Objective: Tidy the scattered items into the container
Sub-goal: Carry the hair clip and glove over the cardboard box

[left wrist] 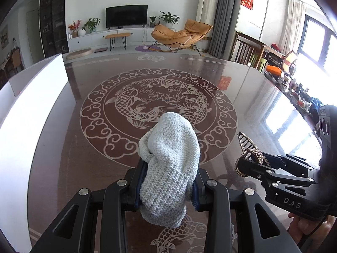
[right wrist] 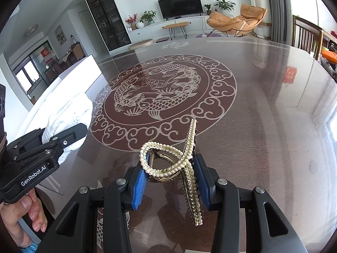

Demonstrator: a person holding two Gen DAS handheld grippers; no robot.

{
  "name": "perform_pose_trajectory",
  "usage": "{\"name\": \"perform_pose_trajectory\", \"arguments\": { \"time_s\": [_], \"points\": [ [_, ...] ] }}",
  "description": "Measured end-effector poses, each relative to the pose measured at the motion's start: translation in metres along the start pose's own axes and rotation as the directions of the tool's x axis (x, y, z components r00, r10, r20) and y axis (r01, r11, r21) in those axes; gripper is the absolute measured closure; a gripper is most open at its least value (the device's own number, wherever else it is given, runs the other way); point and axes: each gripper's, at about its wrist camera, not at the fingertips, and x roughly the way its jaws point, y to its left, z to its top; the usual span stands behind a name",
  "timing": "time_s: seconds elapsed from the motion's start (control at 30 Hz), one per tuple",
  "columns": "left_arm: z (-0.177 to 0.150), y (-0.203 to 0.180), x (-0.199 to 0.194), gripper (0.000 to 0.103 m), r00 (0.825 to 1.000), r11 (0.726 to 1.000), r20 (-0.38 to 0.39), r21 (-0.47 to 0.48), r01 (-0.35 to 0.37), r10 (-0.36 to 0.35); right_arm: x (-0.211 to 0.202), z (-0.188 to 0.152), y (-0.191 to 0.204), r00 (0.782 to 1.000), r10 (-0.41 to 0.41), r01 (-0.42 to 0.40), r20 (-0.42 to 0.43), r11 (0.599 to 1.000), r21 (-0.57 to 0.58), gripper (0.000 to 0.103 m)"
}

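hiding the left gripper's (left wrist: 166, 181) blue pads, a pale knitted sock (left wrist: 168, 168) is bulging between the fingers, pinched above the fish-patterned table (left wrist: 63, 137). the white container (left wrist: 31, 97) is running off frame left of the sock, its inside unseen. right of the sock, the right gripper (left wrist: 242, 164) is reaching in sideways.

gripping a pearl hair claw (right wrist: 170, 164), the right gripper (right wrist: 171, 181) is hovering over the table (right wrist: 263, 116). left of the claw, the overexposed sock (right wrist: 69, 118) is washing out beside the container (right wrist: 69, 73).
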Motion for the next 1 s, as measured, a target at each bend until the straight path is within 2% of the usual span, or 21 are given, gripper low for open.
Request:
{"name": "perform_pose_trajectory", "arguments": {
  "time_s": [0.07, 0.13, 0.23, 0.33, 0.43, 0.5, 0.6, 0.73, 0.83, 0.87, 0.9, 0.93, 0.97, 1.0],
  "points": [
    [-0.005, 0.018, -0.010, 0.068, 0.998, 0.996, -0.019, -0.074, 0.051, -0.053, 0.004, 0.001, 0.013, 1.000, 0.021, -0.022, -0.022, 1.000, -0.019, 0.060],
    [-0.002, 0.038, -0.036, 0.068, 0.999, 0.994, 0.019, -0.102, 0.033, -0.031, 0.003, 0.012, 0.036, 0.997, 0.070, -0.071, -0.019, 0.996, -0.048, 0.060],
    [0.012, 0.083, -0.085, 0.068, 0.995, 0.988, 0.091, -0.149, -0.029, 0.043, -0.001, 0.043, 0.093, 0.984, 0.176, -0.173, 0.009, 0.976, -0.135, 0.060],
    [0.027, 0.148, -0.134, 0.068, 0.978, 0.967, 0.135, -0.221, -0.127, 0.160, -0.007, 0.079, 0.167, 0.951, 0.306, -0.291, 0.029, 0.926, -0.243, 0.060],
    [0.034, 0.221, -0.165, 0.068, 0.945, 0.919, 0.117, -0.296, -0.260, 0.305, -0.003, 0.107, 0.250, 0.907, 0.420, -0.390, 0.016, 0.856, -0.340, 0.060],
    [0.032, 0.268, -0.174, 0.068, 0.930, 0.881, 0.078, -0.358, -0.309, 0.358, 0.009, 0.118, 0.304, 0.881, 0.474, -0.443, -0.019, 0.807, -0.390, 0.060],
    [0.018, 0.320, -0.173, 0.068, 0.915, 0.827, -0.004, -0.426, -0.365, 0.403, 0.044, 0.123, 0.371, 0.858, 0.501, -0.498, -0.113, 0.758, -0.421, 0.060],
    [-0.006, 0.357, -0.161, 0.065, 0.903, 0.777, -0.085, -0.479, -0.408, 0.422, 0.103, 0.108, 0.433, 0.851, 0.461, -0.525, -0.251, 0.738, -0.425, 0.059],
    [-0.018, 0.369, -0.151, 0.048, 0.900, 0.750, -0.142, -0.509, -0.424, 0.412, 0.144, 0.095, 0.455, 0.844, 0.419, -0.531, -0.335, 0.740, -0.413, 0.058],
    [-0.021, 0.371, -0.149, 0.034, 0.905, 0.744, -0.148, -0.525, -0.413, 0.398, 0.154, 0.092, 0.457, 0.841, 0.406, -0.532, -0.358, 0.744, -0.404, 0.055],
    [-0.022, 0.373, -0.149, 0.015, 0.908, 0.733, -0.152, -0.544, -0.407, 0.392, 0.161, 0.091, 0.458, 0.827, 0.401, -0.545, -0.394, 0.743, -0.387, 0.048],
    [-0.025, 0.374, -0.150, 0.009, 0.904, 0.719, -0.150, -0.560, -0.411, 0.399, 0.164, 0.092, 0.455, 0.824, 0.403, -0.548, -0.399, 0.746, -0.378, 0.039],
    [-0.026, 0.372, -0.153, 0.005, 0.896, 0.708, -0.148, -0.566, -0.423, 0.418, 0.161, 0.094, 0.453, 0.830, 0.408, -0.543, -0.380, 0.746, -0.386, 0.039],
    [-0.023, 0.368, -0.154, 0.005, 0.888, 0.704, -0.145, -0.560, -0.437, 0.436, 0.156, 0.096, 0.452, 0.841, 0.405, -0.531, -0.359, 0.747, -0.401, 0.039]
  ]
}}
